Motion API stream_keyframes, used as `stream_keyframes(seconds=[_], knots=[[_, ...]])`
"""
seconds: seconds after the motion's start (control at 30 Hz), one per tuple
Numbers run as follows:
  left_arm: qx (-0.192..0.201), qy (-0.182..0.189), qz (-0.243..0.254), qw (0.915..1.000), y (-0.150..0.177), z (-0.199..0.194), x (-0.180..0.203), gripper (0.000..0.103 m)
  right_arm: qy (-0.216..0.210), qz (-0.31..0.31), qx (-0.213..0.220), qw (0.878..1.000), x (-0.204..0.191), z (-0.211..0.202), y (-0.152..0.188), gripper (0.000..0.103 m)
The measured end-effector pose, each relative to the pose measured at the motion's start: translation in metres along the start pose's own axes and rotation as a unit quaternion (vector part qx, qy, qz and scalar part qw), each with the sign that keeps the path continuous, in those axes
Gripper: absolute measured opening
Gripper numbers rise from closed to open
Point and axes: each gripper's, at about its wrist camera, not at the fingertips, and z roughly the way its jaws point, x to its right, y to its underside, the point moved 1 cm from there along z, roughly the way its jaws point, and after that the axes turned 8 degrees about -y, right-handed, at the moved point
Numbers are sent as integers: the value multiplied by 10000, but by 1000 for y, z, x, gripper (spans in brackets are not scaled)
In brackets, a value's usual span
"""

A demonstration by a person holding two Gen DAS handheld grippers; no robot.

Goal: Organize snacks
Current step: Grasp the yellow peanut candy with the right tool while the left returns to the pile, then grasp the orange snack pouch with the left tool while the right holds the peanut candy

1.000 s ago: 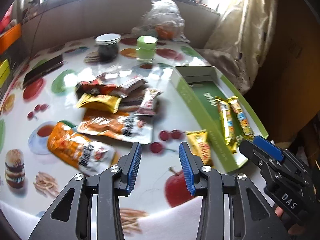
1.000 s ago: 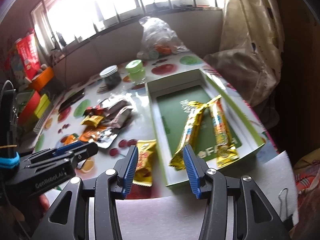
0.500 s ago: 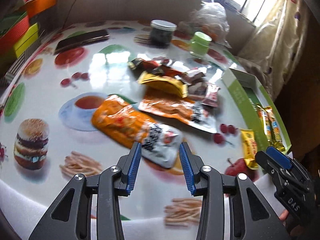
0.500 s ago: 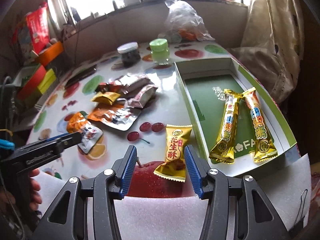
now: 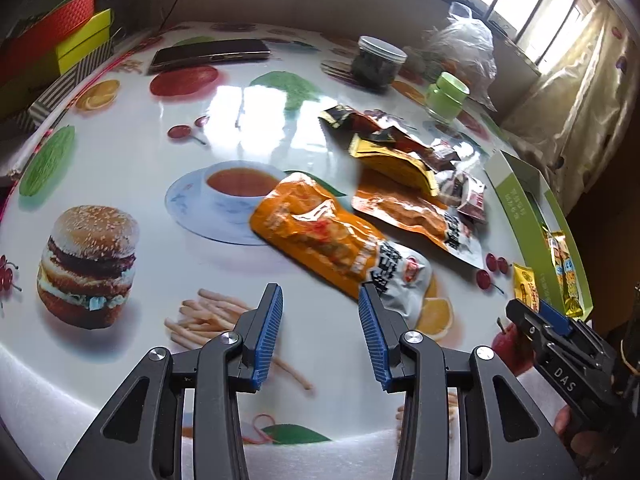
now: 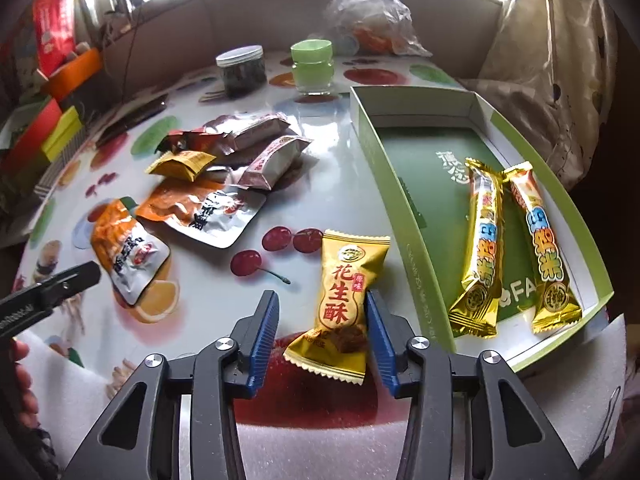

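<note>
My right gripper [image 6: 320,312] is open, its fingers on either side of a yellow peanut-candy packet [image 6: 344,304] lying flat just left of the green box [image 6: 384,184]. Two gold snack bars [image 6: 482,248] lie in the box. My left gripper [image 5: 320,312] is open and empty above the table, close to an orange-and-white pouch [image 5: 336,244]. A second orange pouch [image 5: 416,216] and a pile of small packets [image 5: 392,148] lie beyond it. The right gripper [image 5: 536,320] shows at the lower right of the left wrist view.
A dark jar [image 6: 241,70] and a green-lidded jar [image 6: 312,66] stand at the back with a plastic bag [image 6: 368,16]. A phone [image 5: 208,54] lies at the far left. Coloured boxes [image 5: 52,44] stand off the left edge. The tablecloth is fruit-printed.
My left gripper swung left, from the green box towards the orange pouch. My right gripper moved left off the box and came down around the yellow packet.
</note>
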Motion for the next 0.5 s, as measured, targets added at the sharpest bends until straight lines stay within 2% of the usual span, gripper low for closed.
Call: stream_keyframes(seconds=[0.07, 0.17, 0.5], knots=[[3, 44, -47, 10000, -1, 0, -3, 41, 14, -47, 12, 10000, -3, 2, -1, 30], [-11, 122, -127, 9998, -4, 2, -7, 41, -6, -126, 12, 9999, -8, 5, -3, 24], [-66, 271, -154, 9995, -19, 11, -6, 41, -424, -789, -141, 9959, -48, 9, 5, 23]])
